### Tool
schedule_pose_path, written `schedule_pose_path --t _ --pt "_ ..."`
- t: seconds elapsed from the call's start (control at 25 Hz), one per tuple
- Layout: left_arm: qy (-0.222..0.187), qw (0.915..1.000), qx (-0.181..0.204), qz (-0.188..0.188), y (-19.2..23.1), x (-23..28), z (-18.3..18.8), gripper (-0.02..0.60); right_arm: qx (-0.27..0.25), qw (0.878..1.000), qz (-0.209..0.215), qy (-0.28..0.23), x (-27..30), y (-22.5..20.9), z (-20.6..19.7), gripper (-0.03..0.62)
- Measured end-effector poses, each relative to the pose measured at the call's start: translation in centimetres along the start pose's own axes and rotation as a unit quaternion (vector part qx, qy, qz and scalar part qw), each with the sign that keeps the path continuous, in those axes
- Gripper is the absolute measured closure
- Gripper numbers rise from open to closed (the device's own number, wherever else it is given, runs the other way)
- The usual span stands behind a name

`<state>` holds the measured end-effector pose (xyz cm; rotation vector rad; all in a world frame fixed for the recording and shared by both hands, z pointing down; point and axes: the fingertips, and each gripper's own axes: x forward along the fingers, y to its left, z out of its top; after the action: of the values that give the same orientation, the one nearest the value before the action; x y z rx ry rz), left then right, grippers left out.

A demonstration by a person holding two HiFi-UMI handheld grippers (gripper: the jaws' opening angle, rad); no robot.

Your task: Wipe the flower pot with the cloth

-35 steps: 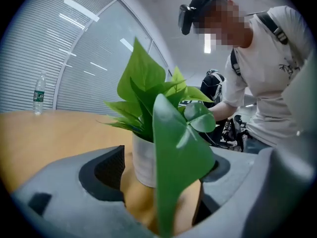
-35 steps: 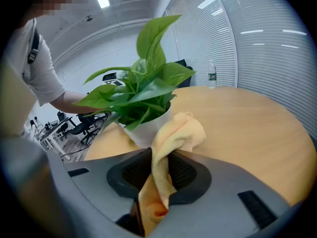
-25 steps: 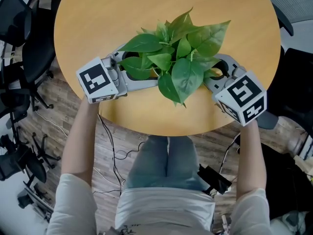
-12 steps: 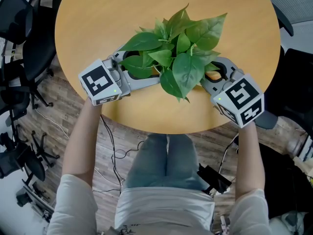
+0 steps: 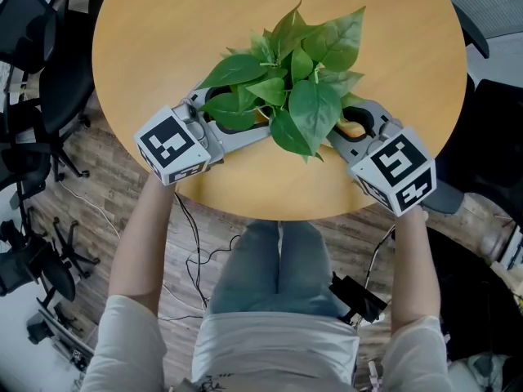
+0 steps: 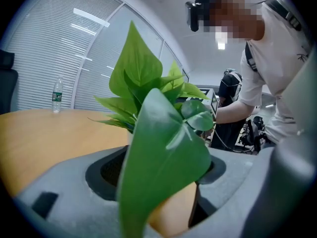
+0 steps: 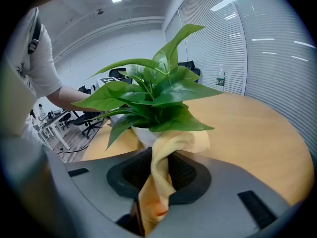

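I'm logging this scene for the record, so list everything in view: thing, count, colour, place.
table: one, round, light wood, under everything
plant: one, green leaves, near the table's front edge
flower pot: one, white, under the leaves
cloth: one, yellow, reaching from the right gripper to the pot
water bottle: one, clear, far side of the table
office chairs: several, black, on the floor left of the table
cables: a few, black, on the floor under the table edge
left gripper: grey, fingers apart beside the pot; leaves hide whether they press it
right gripper: grey, fingers shut on the cloth
arms: two, bare, one behind each gripper
legs: blue-grey trousers, below the table edge
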<state>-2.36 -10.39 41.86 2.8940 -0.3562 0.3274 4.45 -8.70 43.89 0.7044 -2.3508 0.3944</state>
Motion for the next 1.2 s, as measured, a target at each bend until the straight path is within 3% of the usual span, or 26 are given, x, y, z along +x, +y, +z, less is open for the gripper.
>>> schedule_pose_path --t 0.6,0.84,1.2 --pt "-0.001 0.9927 -0.036 0.115 -0.2 0.2 -0.2 0.232 0.011 1.000 0.001 -0.010 0.3 0.7 -0.1 0.510" --pt "-0.003 0.9812 -0.059 0.184 -1.3 1.5 -0.1 0.235 0.012 1.000 0.007 -0.014 -0.6 1.3 -1.3 0.510" --pt "0.000 0.9635 -0.084 0.254 -2.0 1.3 -0.4 0.239 0.015 1.000 0.017 -0.018 -0.4 2.3 -1.6 0.511"
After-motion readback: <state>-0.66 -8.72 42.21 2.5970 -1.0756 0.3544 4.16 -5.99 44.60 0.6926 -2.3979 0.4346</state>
